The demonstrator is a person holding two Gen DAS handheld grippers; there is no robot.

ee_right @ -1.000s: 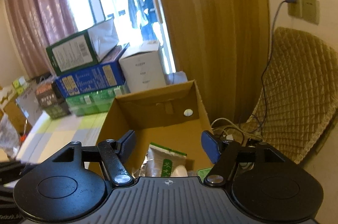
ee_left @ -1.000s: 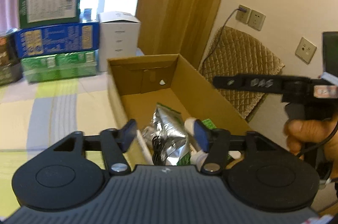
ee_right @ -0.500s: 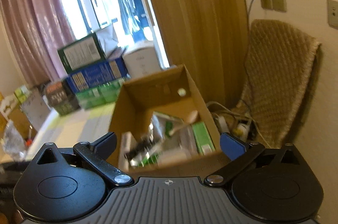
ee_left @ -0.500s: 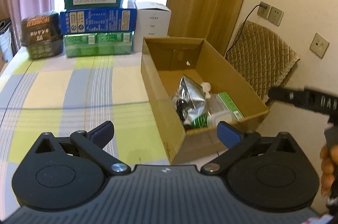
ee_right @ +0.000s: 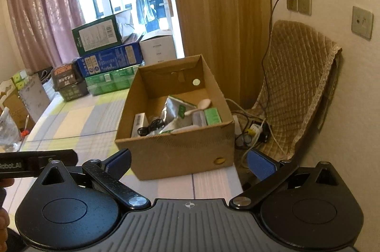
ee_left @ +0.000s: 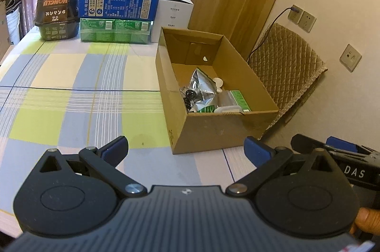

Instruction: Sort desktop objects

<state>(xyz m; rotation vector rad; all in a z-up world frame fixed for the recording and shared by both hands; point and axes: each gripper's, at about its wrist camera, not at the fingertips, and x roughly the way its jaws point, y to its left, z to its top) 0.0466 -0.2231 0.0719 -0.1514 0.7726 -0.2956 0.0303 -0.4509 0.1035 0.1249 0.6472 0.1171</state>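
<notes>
Now, from the left wrist view: the left gripper [ee_left: 186,149] hangs above the near edge of the checked tablecloth [ee_left: 71,95], its blue pads spread wide with nothing between them. Ahead and slightly right sits the cardboard box [ee_left: 220,130], open-topped, and the sorted things lie inside it: a crumpled silver pouch [ee_left: 201,88], a white spoon [ee_left: 218,83], a green packet [ee_left: 240,99], a clear lidded container [ee_left: 229,109] and a black cable [ee_left: 188,97] against the left wall. Bare cloth stretches between the gripper and the stacked cartons [ee_left: 116,14] at the far end. No loose item shows on it, so the sorting looks close to done. The other tool pokes in at the right edge, a thumb [ee_left: 367,221] beneath it.

Over to the right wrist view: the right gripper [ee_right: 188,160] is likewise spread apart and empty, poised just short of the box's near wall, with the same contents visible, plus a pale flat carton [ee_right: 139,122] at the left side. Off to the right, a padded chair [ee_right: 296,85] and a tangle of cords [ee_right: 249,133] sit beside the table edge.

The step in hand reads as backing clear and checking the table. Done well, that means keeping both tools level and high enough to miss the box rim, sweeping the view across the cloth, especially the far left edge that neither camera shows fully, and keeping the jaws wide so any straggler can be approached straight on.
</notes>
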